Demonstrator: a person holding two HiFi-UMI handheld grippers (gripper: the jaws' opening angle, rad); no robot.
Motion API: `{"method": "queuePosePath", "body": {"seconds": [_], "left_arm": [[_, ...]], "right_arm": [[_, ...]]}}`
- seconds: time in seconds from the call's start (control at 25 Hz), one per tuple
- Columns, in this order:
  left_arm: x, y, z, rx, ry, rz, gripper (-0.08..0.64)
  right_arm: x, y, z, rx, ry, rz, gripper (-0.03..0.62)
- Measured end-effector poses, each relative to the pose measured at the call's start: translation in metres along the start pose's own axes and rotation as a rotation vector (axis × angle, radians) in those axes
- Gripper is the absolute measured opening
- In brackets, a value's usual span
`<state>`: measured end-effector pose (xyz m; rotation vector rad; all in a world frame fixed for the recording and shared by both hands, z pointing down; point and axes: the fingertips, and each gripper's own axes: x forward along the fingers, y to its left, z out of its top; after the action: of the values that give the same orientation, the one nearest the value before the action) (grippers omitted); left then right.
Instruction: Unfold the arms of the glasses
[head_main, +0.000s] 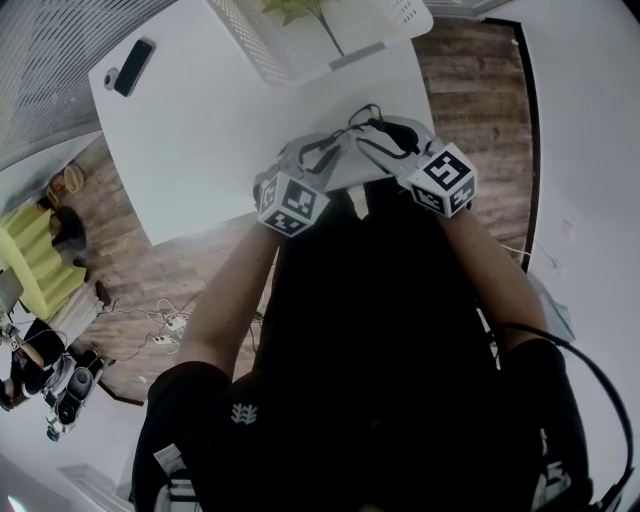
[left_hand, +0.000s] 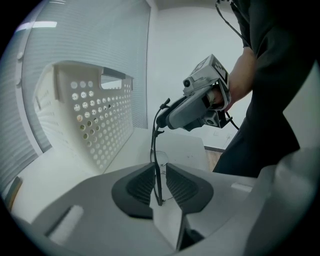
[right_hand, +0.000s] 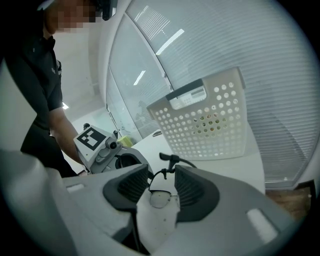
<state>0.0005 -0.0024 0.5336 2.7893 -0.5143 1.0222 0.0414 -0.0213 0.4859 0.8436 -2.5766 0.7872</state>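
On the far left part of the white worktop (head_main: 215, 125), a dark phone (head_main: 133, 66) lying flat, well apart from everything else. Further right, on the far part of the same worktop, a white basket (head_main: 262, 40) with round holes in its walls, standing upright. Nearer to the person and above the near edge of the worktop, the left tongs (left_hand: 160, 165), held in the air and only a little spread. In their narrow gap, the thin dark frame of the glasses (right_hand: 160, 198), standing edge-on, close against the pad on the left in the left gripper view and clear of the other pad, so not pinched there. The glasses themselves in the air between the two tools, upright, above the near part of the worktop, with one clear lens showing in the right gripper view; arms folded or not, impossible to tell. Just to the right, the right tongs (right_hand: 162, 168), tip to tip with the left ones and pinching the glasses, with the rim of the lens reaching from pad to pad. At the far right, beyond the worktop, brown wooden floor (head_main: 470, 90).
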Motion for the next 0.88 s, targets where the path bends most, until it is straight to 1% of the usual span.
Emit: {"method": "queuePosePath", "body": {"seconds": [0.24, 0.4, 0.88], "left_arm": [[-0.021, -0.009, -0.005, -0.013, -0.016, 0.027, 0.077], [-0.021, -0.009, -0.006, -0.028, -0.023, 0.04, 0.077], [-0.043, -0.015, -0.022, -0.068, -0.024, 0.08, 0.087]], "right_arm": [[0.0, 0.024, 0.002, -0.021, -0.008, 0.021, 0.158], [-0.001, 0.025, 0.003, -0.03, -0.007, 0.033, 0.158], [0.005, 0.054, 0.007, -0.059, -0.008, 0.092, 0.158]]}}
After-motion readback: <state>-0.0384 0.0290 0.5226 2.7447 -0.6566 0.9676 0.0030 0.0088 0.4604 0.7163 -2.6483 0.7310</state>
